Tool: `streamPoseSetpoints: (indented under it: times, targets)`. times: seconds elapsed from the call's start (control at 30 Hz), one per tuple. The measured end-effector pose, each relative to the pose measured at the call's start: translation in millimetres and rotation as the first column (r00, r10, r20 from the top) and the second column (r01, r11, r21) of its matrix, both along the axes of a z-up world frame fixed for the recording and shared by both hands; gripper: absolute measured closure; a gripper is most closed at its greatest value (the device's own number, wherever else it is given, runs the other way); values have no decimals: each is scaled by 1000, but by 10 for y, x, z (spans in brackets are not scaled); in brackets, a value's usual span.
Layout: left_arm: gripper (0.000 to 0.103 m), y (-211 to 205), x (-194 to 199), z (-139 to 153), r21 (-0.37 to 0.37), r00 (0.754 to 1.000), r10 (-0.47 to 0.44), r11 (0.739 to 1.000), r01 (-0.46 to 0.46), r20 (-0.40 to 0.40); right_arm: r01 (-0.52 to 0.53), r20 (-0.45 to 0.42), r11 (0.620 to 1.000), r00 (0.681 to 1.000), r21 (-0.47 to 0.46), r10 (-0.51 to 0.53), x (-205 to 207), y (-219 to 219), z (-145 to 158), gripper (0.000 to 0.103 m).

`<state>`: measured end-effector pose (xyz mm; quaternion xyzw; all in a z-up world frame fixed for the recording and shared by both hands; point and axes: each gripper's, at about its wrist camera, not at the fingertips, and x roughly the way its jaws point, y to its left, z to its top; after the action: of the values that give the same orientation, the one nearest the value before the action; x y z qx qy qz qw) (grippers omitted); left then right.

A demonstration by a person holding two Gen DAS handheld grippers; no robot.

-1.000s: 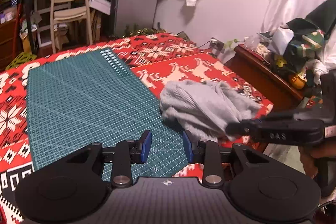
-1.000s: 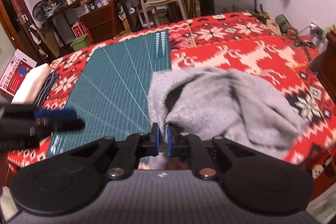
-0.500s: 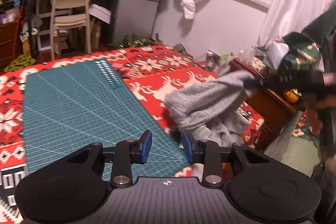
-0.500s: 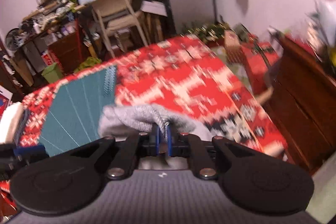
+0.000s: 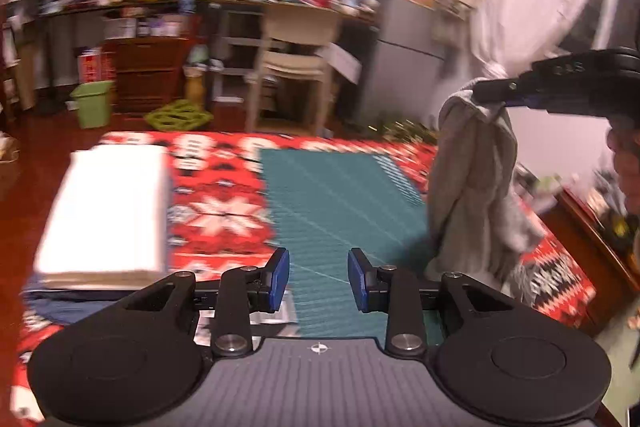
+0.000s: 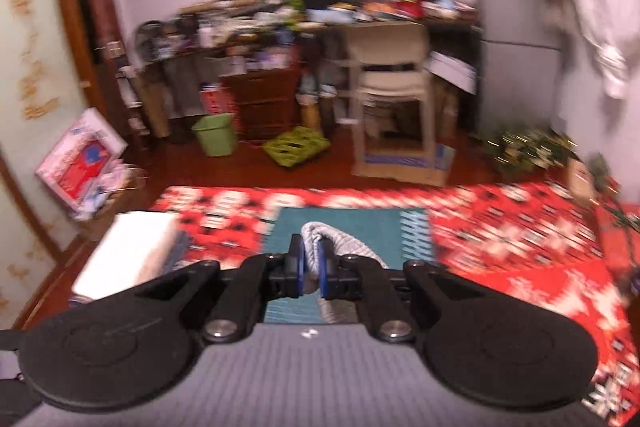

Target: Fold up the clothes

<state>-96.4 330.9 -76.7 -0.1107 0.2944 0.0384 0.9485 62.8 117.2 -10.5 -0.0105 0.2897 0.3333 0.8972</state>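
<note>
Hanging from the right hand-held gripper point(image 6: 310, 269), whose blue pads pinch a fold, the grey sweater point(image 5: 474, 183) dangles over the right edge of the teal cutting mat point(image 5: 340, 195). The left hand-held gripper point(image 5: 318, 279) hovers low, jaws wide and empty. A white folded stack point(image 5: 106, 211) lies at the left edge of the red patterned cover point(image 5: 220, 203); the mat's middle lies bare. A green bin point(image 6: 216, 133) stands on the floor; its contents are hidden.

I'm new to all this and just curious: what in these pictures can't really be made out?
- Grey garment: hangs bunched from the right tool in the left view, so its type is unclear.
- Its lower part: hidden below the right tool in the right view.
- Shelf clutter: blurred.
- White stack: blurred, contents unreadable.
</note>
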Motion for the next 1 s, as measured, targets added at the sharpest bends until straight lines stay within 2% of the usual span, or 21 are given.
streamPoseSetpoints:
  times: [0.1,0.23,0.33,0.4,0.53,0.73,0.87,1.0]
  targets:
    - [71,276,-162,120,11,997,77,997,-77,23,-94,-16,994,995,53,95,-250,534,140,96]
    - [71,522,-393,199,-16,985,164,986,-164,49,-204,-5,975,979,84,206,-653,1094,229,96]
    - [71,550,-451,180,-13,982,182,983,-181,51,-247,-14,965,968,90,250,-866,1228,216,96]
    - [71,473,-403,153,-4,985,165,986,-165,43,-237,-30,968,970,87,241,-896,1142,160,96]
    - [71,248,-232,75,3,994,109,994,-110,18,-149,-62,987,986,68,153,-742,659,-24,96]
    - [71,-270,246,-64,17,999,-6,1000,6,-34,59,-115,998,992,21,-56,-184,-578,-455,96]
    - [71,-645,639,-178,22,994,-80,996,82,-72,198,-153,980,969,1,-195,134,-1603,-766,96]
    - [71,-992,1004,-313,17,984,-144,989,147,-107,331,-182,943,926,-28,-330,420,-2519,-1043,96]
